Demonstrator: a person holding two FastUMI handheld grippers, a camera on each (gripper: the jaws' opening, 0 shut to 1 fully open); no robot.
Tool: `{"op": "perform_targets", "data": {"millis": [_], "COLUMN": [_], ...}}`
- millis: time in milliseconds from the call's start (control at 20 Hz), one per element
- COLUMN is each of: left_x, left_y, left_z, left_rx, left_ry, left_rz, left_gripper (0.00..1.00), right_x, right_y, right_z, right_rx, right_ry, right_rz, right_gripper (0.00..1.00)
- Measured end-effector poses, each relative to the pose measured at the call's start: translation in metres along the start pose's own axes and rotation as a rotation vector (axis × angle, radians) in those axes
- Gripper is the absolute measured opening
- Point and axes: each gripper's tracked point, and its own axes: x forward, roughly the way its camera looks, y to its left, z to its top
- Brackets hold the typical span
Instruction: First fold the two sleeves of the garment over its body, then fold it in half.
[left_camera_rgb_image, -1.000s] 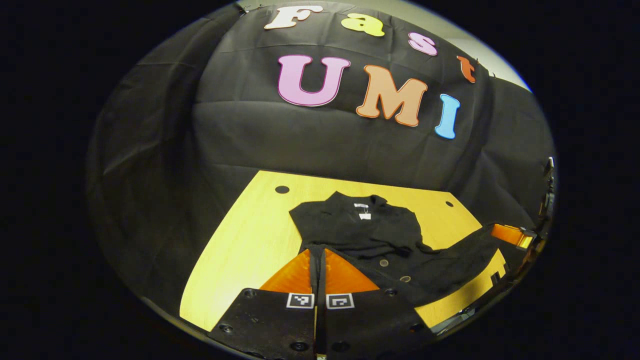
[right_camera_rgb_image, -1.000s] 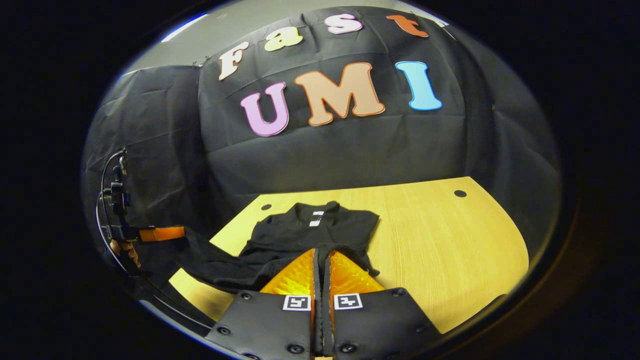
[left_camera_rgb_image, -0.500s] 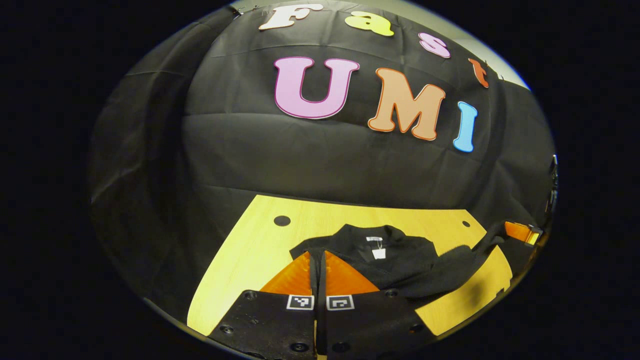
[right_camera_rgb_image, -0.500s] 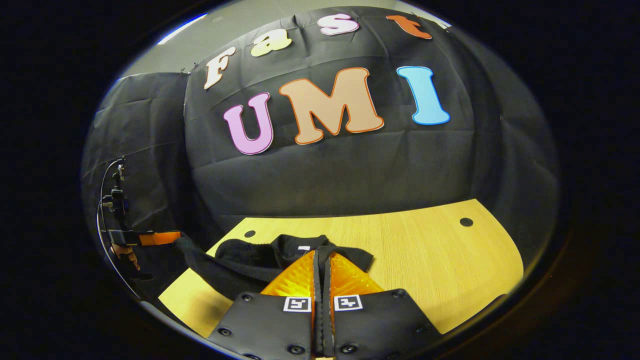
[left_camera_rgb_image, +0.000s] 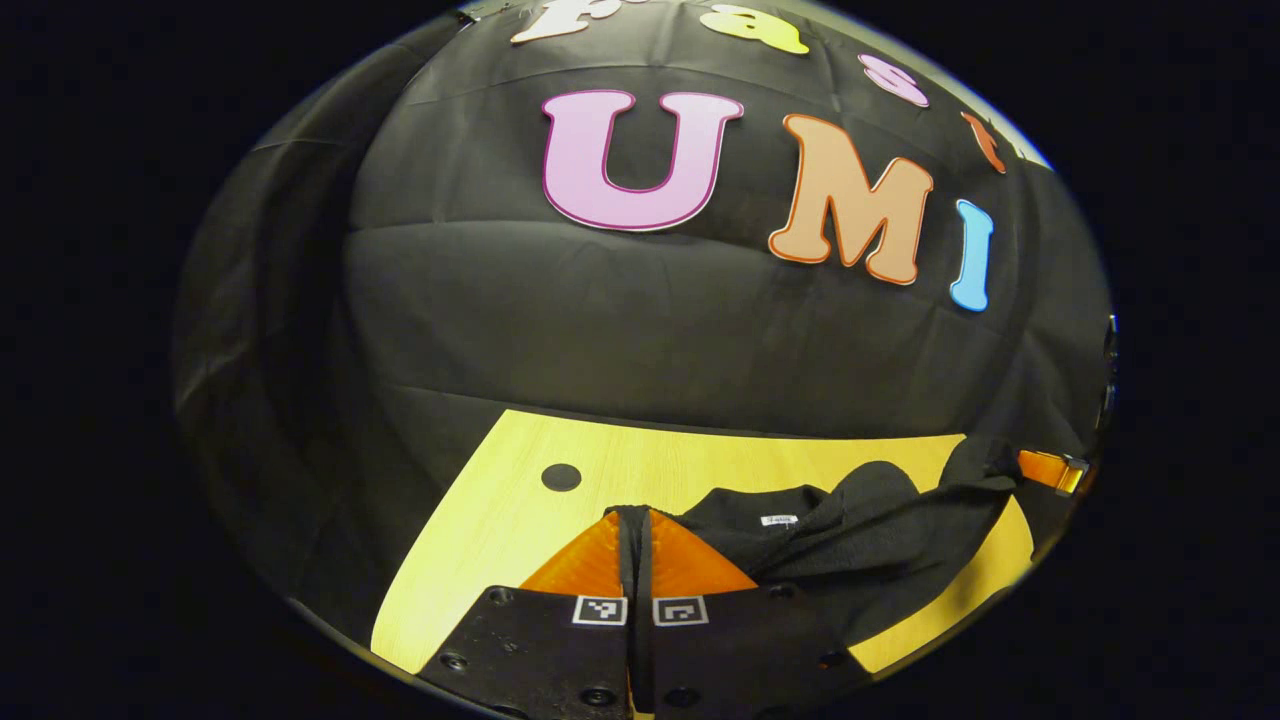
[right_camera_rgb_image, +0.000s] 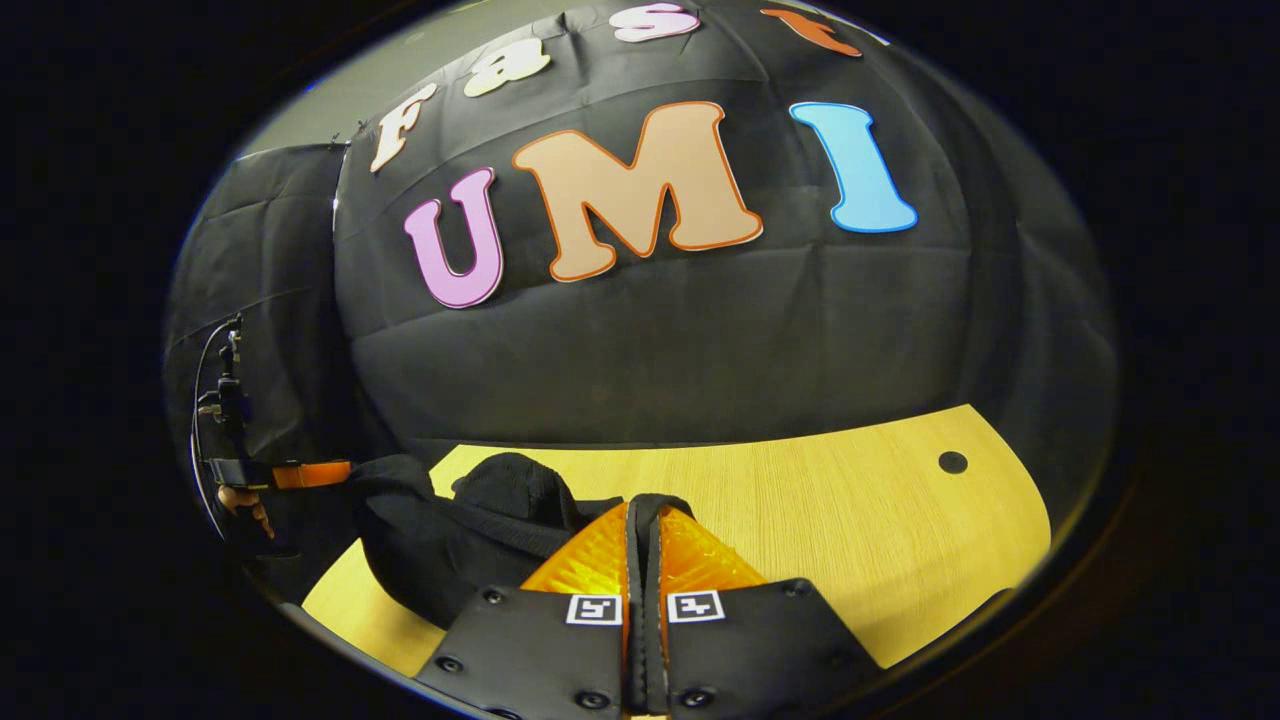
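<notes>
I find the black soft-fabric garment (left_camera_rgb_image: 850, 535) lying on the pale yellow wooden table (left_camera_rgb_image: 520, 500), bunched toward the near edge, with its white neck label facing up toward the far side. My left gripper (left_camera_rgb_image: 636, 540) has its jaws closed together, with a thin fold of the dark cloth apparently running up between them; I judge it is pinching the hem, though the pinch itself is hard to confirm. My right gripper (right_camera_rgb_image: 645, 545) is likewise closed, with black fabric rising just at its tips, and I judge the same there.

In the left gripper view the right gripper appears at the far right edge with cloth draped from it. In the right gripper view the left gripper appears at the left edge, a raised fold hanging between the two.

The deciding relation: the collar lies beyond both sets of jaws, toward the booth's wall, and the lifted edge spans left to right between them. I judge the half-fold is under way; both hands are equally placed and should carry the edge farther together, level, or the fold will skew.
</notes>
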Motion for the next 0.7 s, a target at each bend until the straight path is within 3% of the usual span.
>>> {"op": "perform_targets", "data": {"millis": [150, 250, 350, 400, 500, 650, 700], "left_x": [0.017, 0.023, 0.022, 0.033, 0.022, 0.013, 0.006], "left_y": [-0.002, 0.012, 0.029, 0.009, 0.004, 0.005, 0.007], "left_z": [-0.001, 0.008, 0.024, 0.042, 0.070, 0.078, 0.077], "left_rx": [0.025, 0.041, 0.070, 0.072, 0.074, 0.094, 0.090], "left_ry": [0.008, -0.025, -0.105, -0.158, -0.244, -0.276, -0.273], "left_rz": [0.019, 0.112, 0.228, 0.231, 0.235, 0.257, 0.259], "left_gripper": [0.00, 0.00, 0.59, 0.89, 0.96, 0.97, 0.97], "right_x": [0.016, 0.023, 0.023, 0.024, 0.017, 0.009, 0.006], "right_y": [-0.009, -0.027, -0.041, -0.042, -0.046, -0.043, -0.040], "right_z": [-0.001, -0.005, 0.007, 0.017, 0.029, 0.026, 0.027], "right_rx": [0.008, 0.010, -0.003, -0.009, -0.022, -0.019, -0.025], "right_ry": [0.016, 0.045, -0.007, -0.047, -0.093, -0.091, -0.094], "right_rz": [-0.007, -0.088, -0.144, -0.148, -0.172, -0.172, -0.167], "right_gripper": [0.02, 0.00, 0.65, 0.97, 0.98, 0.94, 0.98]}}
